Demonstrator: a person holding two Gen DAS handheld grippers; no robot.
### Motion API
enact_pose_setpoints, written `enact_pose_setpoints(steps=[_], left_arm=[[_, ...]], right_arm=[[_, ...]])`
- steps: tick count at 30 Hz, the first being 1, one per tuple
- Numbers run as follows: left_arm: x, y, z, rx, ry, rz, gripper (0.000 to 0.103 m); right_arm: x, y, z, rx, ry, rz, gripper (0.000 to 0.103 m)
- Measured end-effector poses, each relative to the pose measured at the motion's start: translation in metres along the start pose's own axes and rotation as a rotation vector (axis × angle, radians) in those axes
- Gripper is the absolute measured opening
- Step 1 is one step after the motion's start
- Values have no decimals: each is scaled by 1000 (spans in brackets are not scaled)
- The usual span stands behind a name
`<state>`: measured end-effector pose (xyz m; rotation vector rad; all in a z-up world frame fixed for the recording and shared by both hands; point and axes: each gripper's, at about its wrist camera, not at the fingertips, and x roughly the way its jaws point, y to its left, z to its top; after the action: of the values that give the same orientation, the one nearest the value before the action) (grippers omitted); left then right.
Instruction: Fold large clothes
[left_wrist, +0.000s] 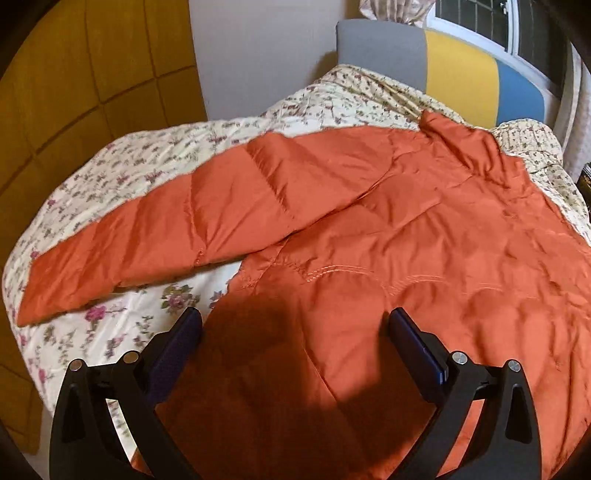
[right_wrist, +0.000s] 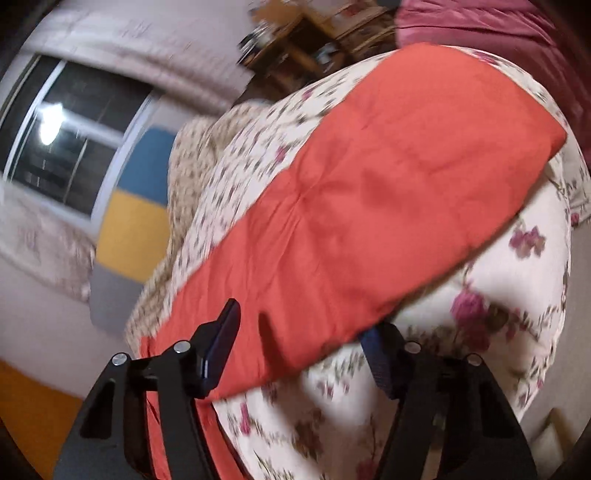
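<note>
Bare quilt (left_wrist: 122, 325) (floral) beside jacket (left_wrist: 369, 229)

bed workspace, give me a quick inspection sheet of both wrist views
surface: bed under a floral quilt, rumpled toward the headboard.
job's things: orange padded jacket spread flat, one sleeve stretched out sideways, not yet folded.
clutter: nothing seen on the quilt; a dark red cloth at the far edge, too blurred to identify.
grippers: left gripper open above the jacket body; right gripper open, straddling the other sleeve's edge, pads not pressing.
cables: nothing seen.
surroundings: grey, yellow and blue headboard, window, yellow padded wall.
</note>
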<state>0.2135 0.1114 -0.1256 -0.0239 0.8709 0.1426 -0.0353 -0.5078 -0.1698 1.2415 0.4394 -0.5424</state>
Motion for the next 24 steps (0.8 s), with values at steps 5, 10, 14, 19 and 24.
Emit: enact_pose_setpoints(steps=[5, 10, 14, 19, 24], left_arm=[[12, 4, -9, -24, -15, -34, 100], [17, 5, -11, -40, 5, -58, 100], [19, 9, -11, -58, 14, -86, 100], [18, 7, -13, -57, -6, -76, 100], [18, 8, -14, -64, -13, -79, 100]], right_arm=[[-4, -9, 15, 63, -75, -16, 56], [-5, -11, 17, 54, -135, -110, 29], [3, 12, 22, -53, -154, -181, 17], [2, 61, 13, -269, -232, -201, 15], [5, 121, -23, -535, -300, -175, 15]])
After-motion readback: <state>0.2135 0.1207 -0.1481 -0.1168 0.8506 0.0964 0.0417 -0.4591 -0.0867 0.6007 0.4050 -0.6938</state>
